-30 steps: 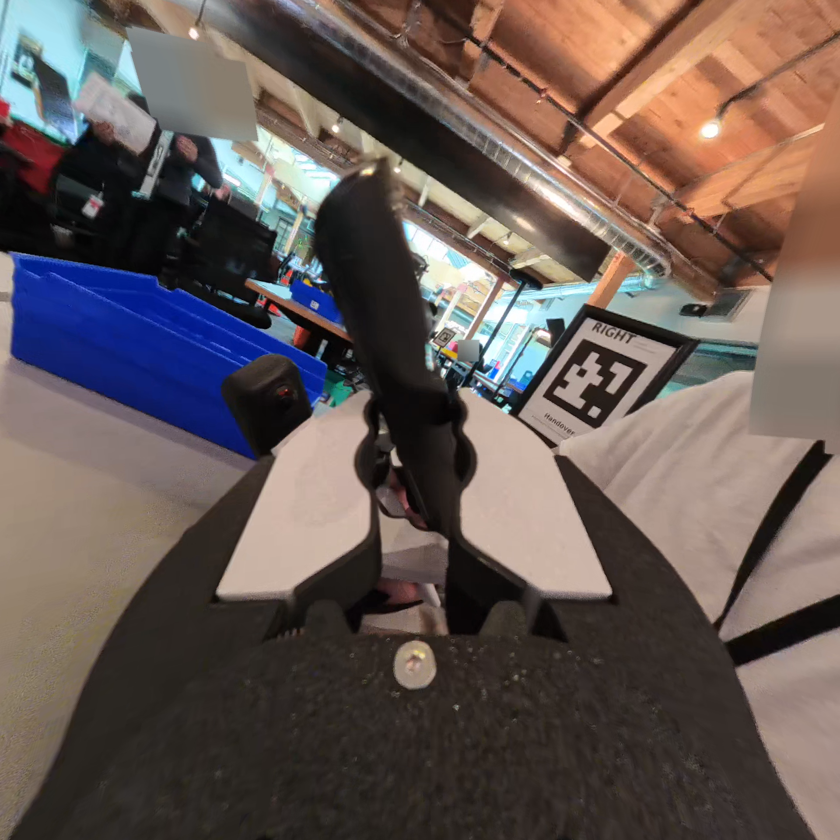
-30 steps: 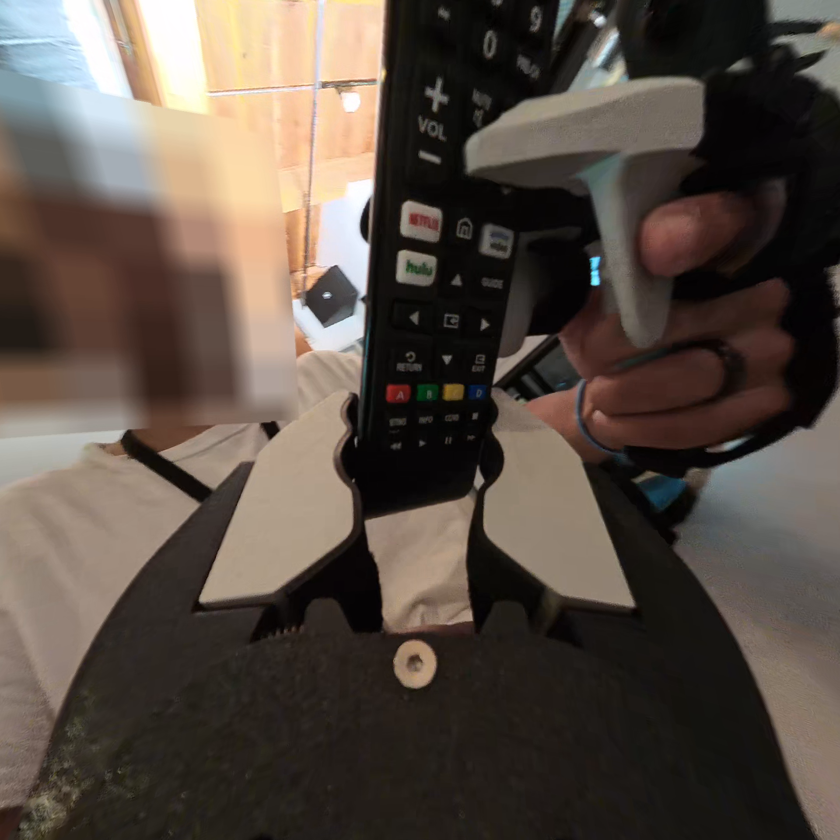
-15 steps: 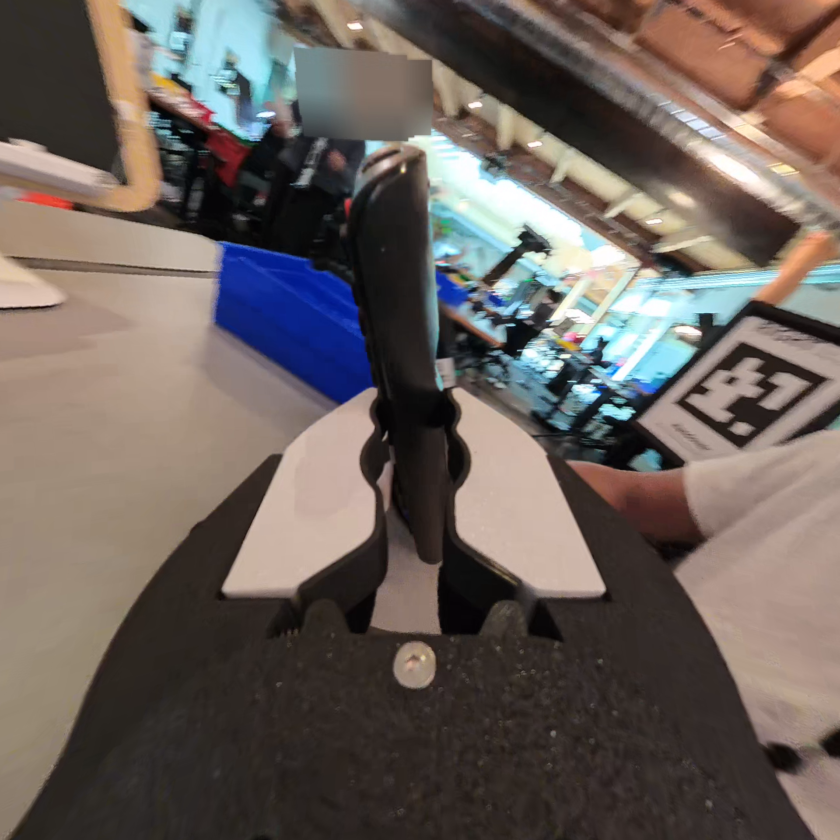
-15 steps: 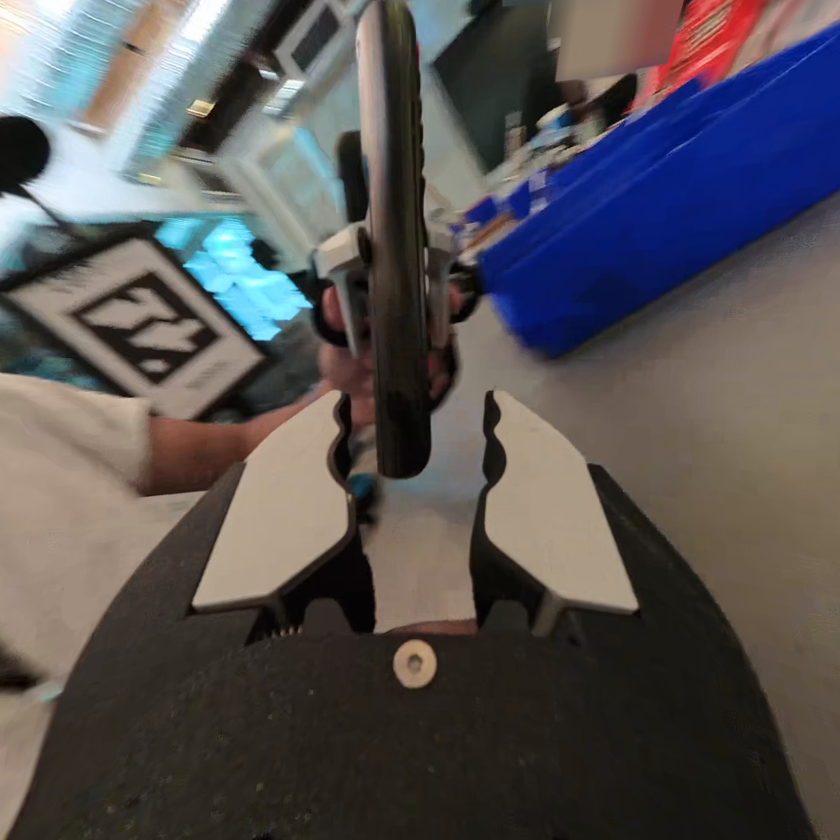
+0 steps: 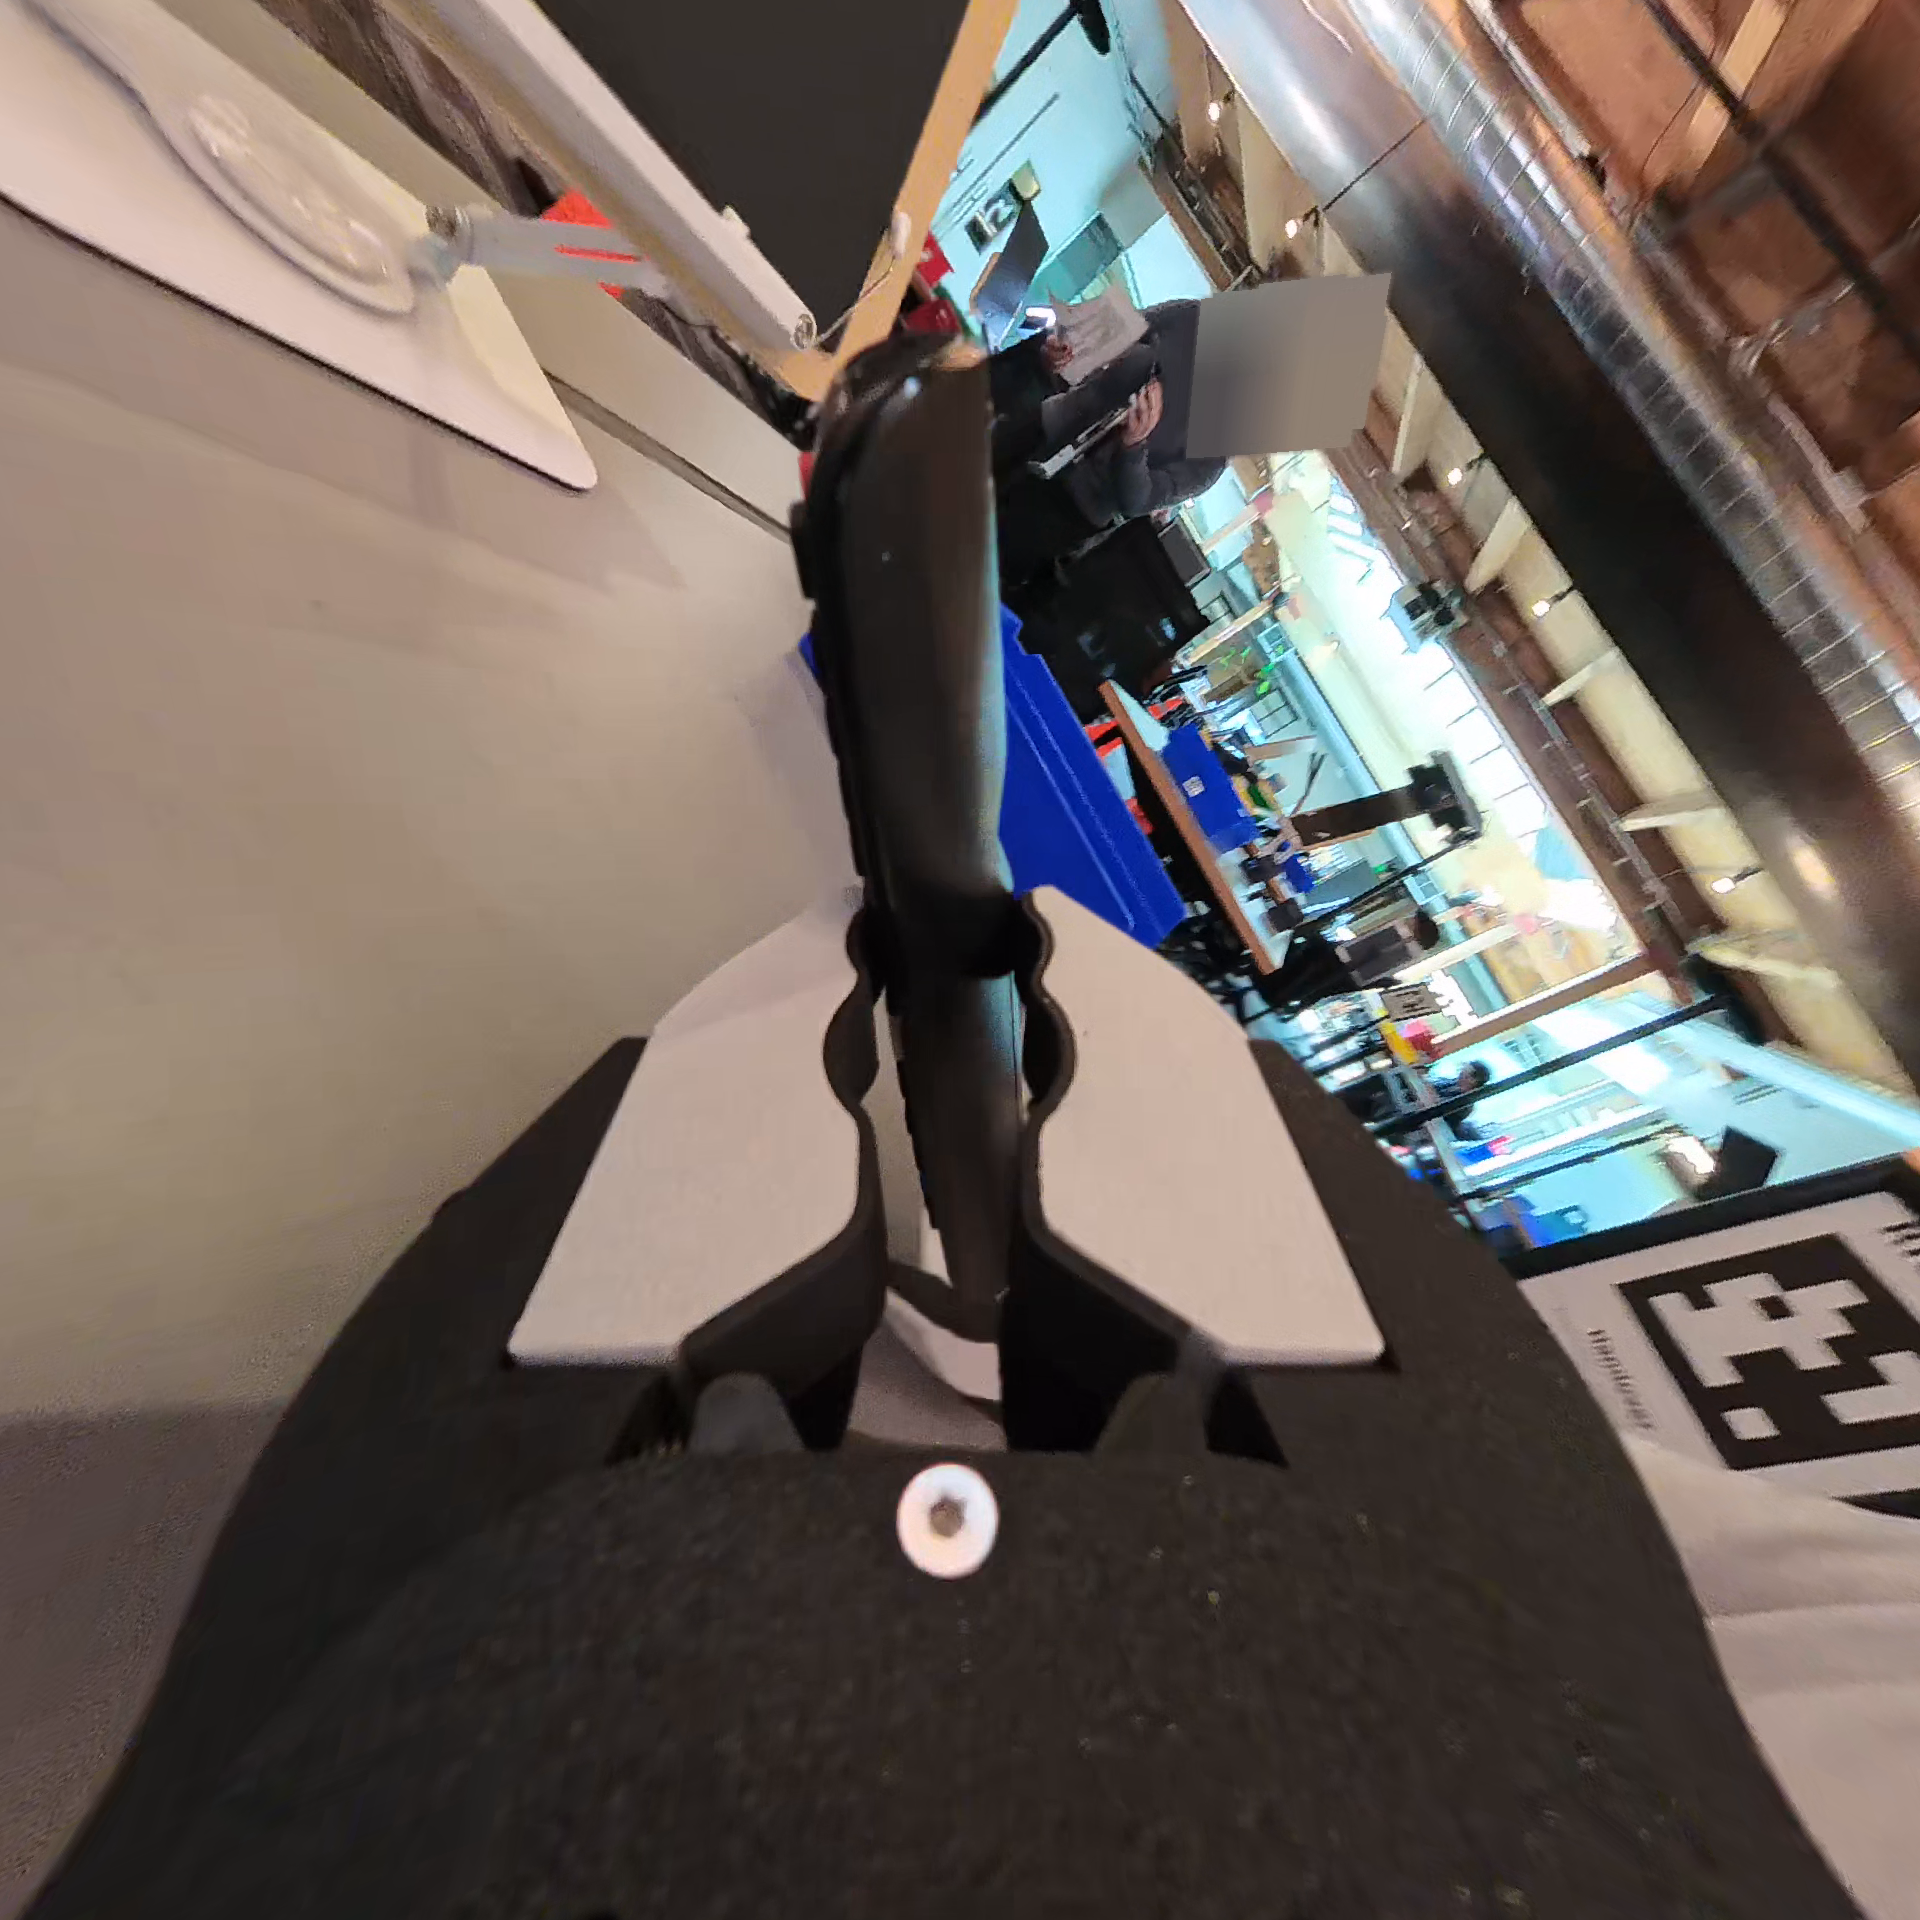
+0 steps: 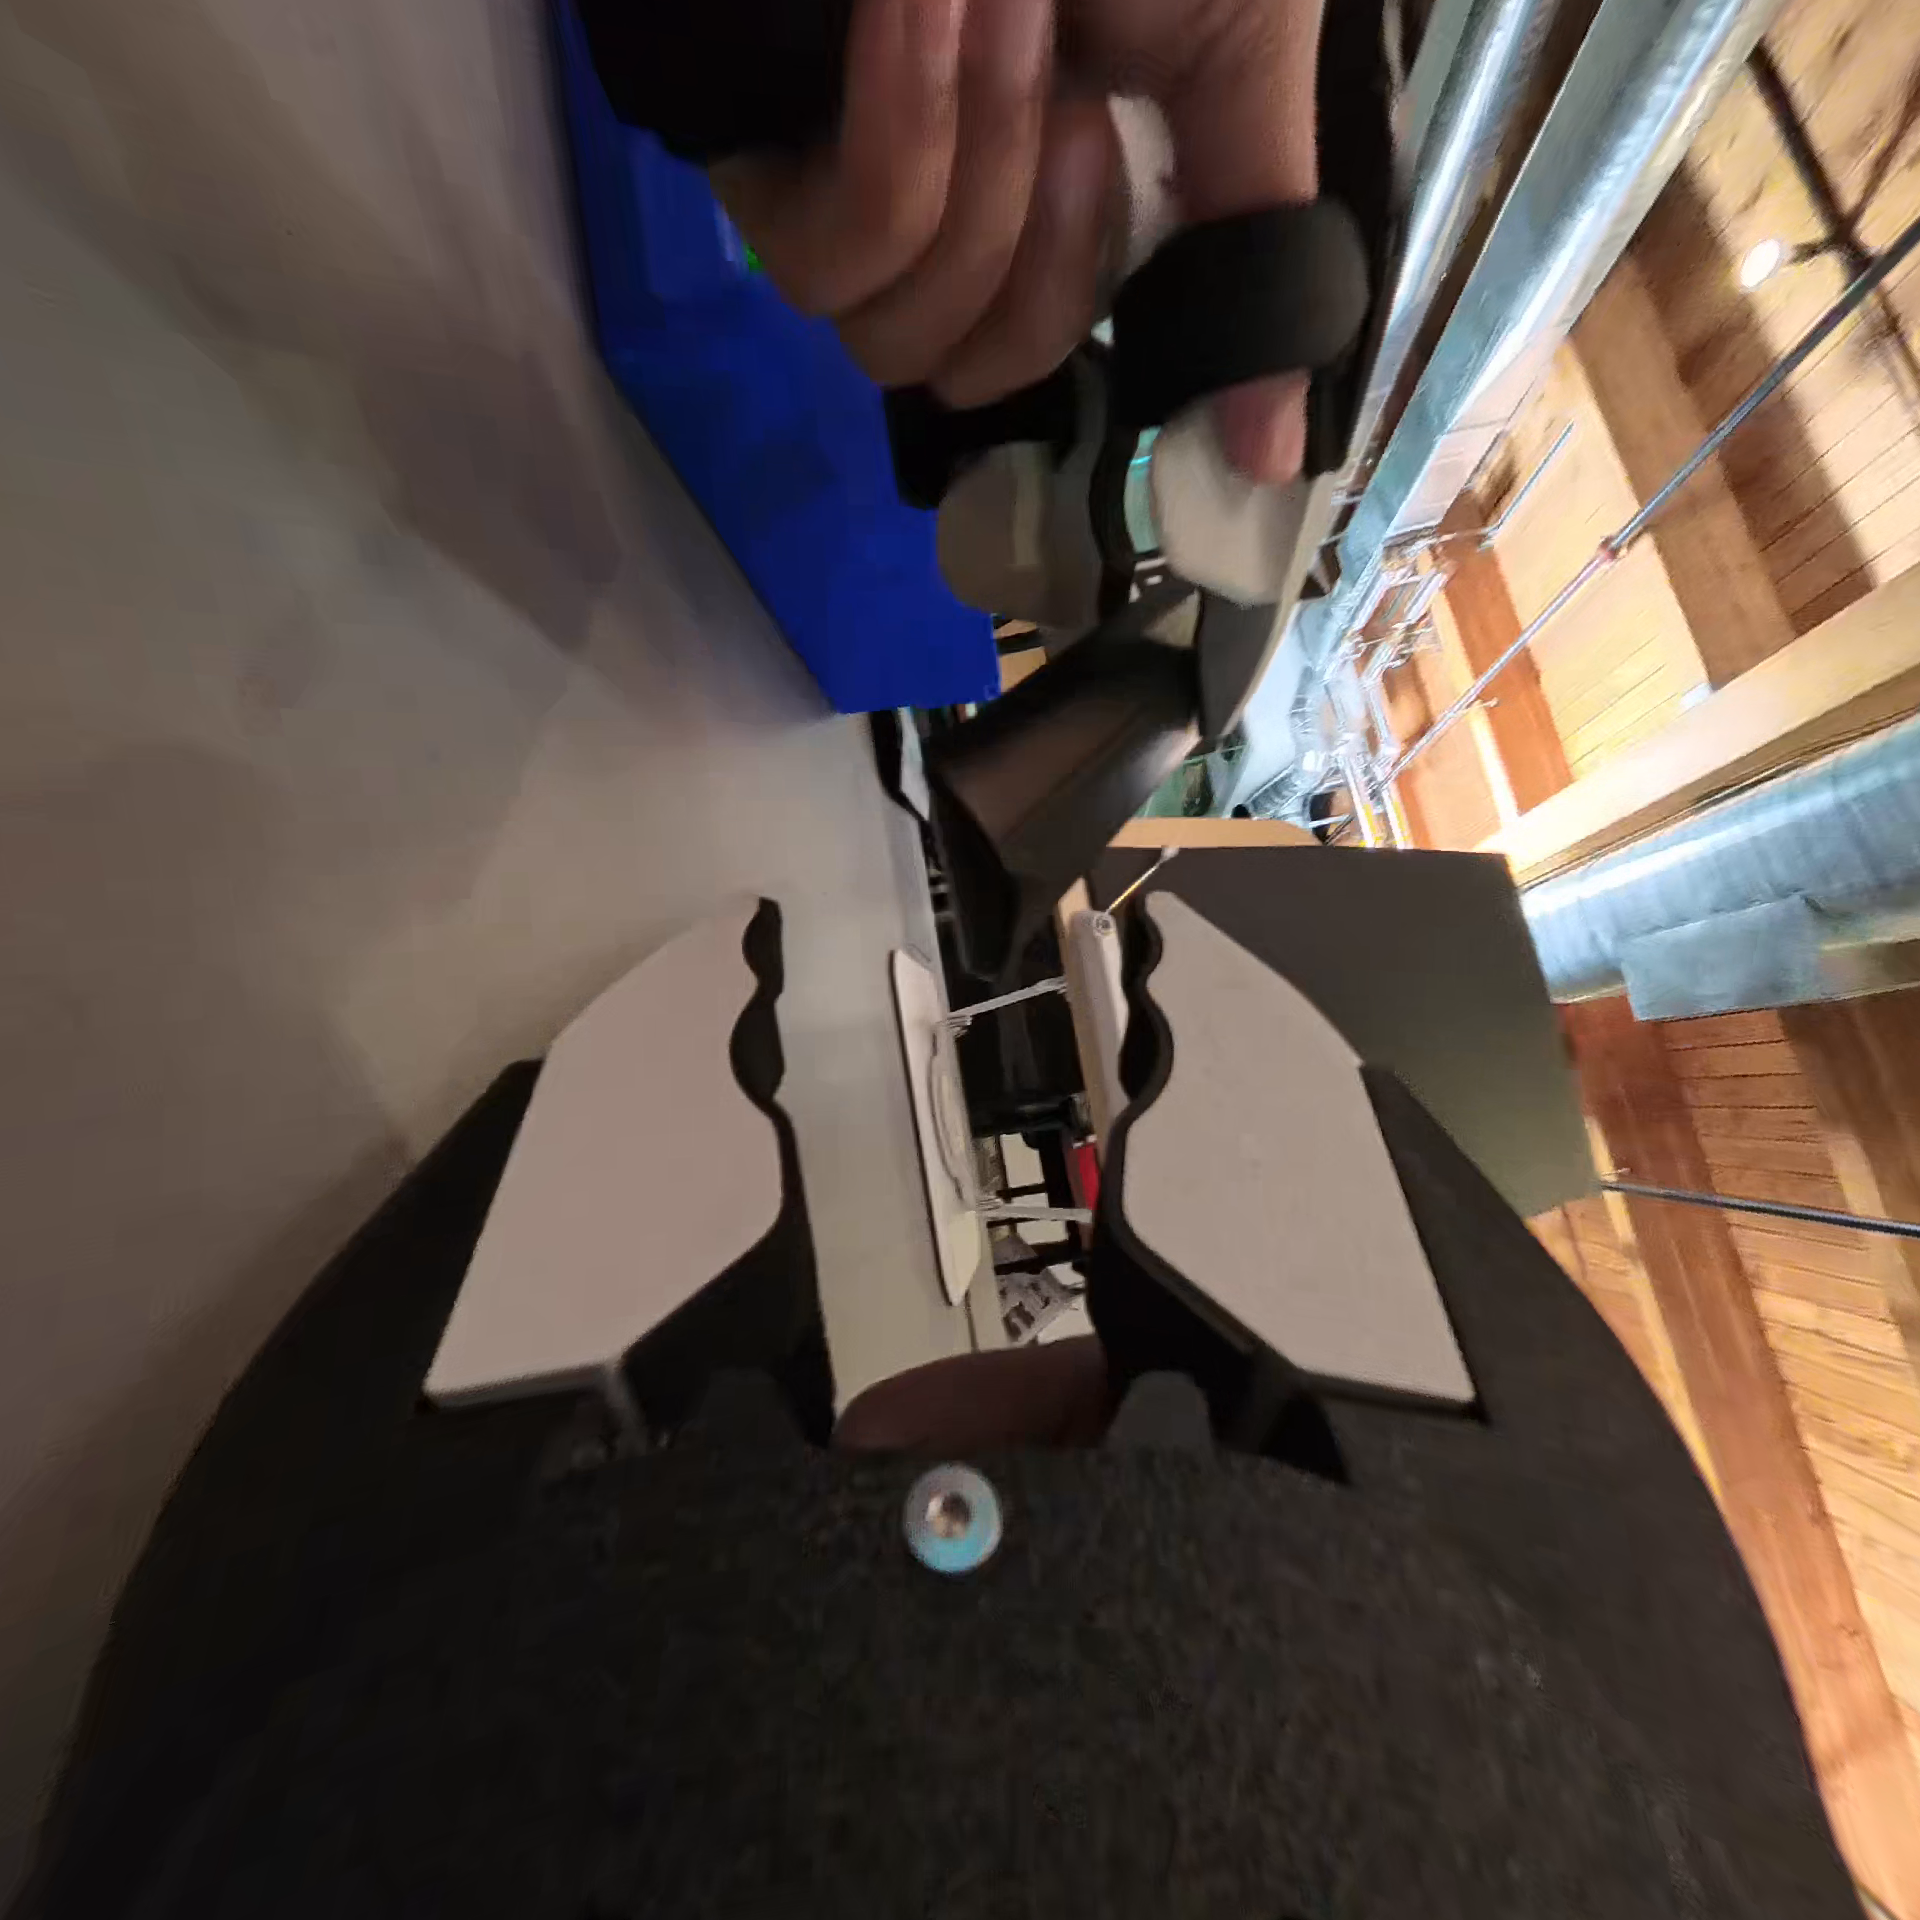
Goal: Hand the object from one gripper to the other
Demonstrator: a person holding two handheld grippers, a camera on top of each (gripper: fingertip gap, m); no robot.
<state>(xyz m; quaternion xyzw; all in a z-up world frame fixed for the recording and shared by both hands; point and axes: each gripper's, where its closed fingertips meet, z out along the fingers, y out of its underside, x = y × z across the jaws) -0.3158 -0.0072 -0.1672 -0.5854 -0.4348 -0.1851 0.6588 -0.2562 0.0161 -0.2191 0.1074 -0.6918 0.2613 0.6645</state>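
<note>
The object is a black remote control (image 5: 920,665), seen edge-on. My left gripper (image 5: 945,940) is shut on its lower part, and the remote sticks out forward above the grey table (image 5: 364,831). In the right wrist view my right gripper (image 6: 951,914) is open and empty. Ahead of it a hand (image 6: 1018,177) holds the left gripper, whose grey fingers (image 6: 1013,551) clamp the dark remote (image 6: 1049,790). The remote's near end lies just beyond my right fingertips, apart from them.
A blue bin (image 5: 1070,810) stands on the table behind the remote and also shows in the right wrist view (image 6: 748,416). A white base plate with a stand arm (image 5: 312,260) lies at the far edge. A black-and-white marker sign (image 5: 1766,1351) is at the right. Tip to tip, the grippers are about 9 cm apart.
My right gripper opened, let go of the remote's end and drew back. The left gripper kept hold of the remote. Both views have rolled sideways.
</note>
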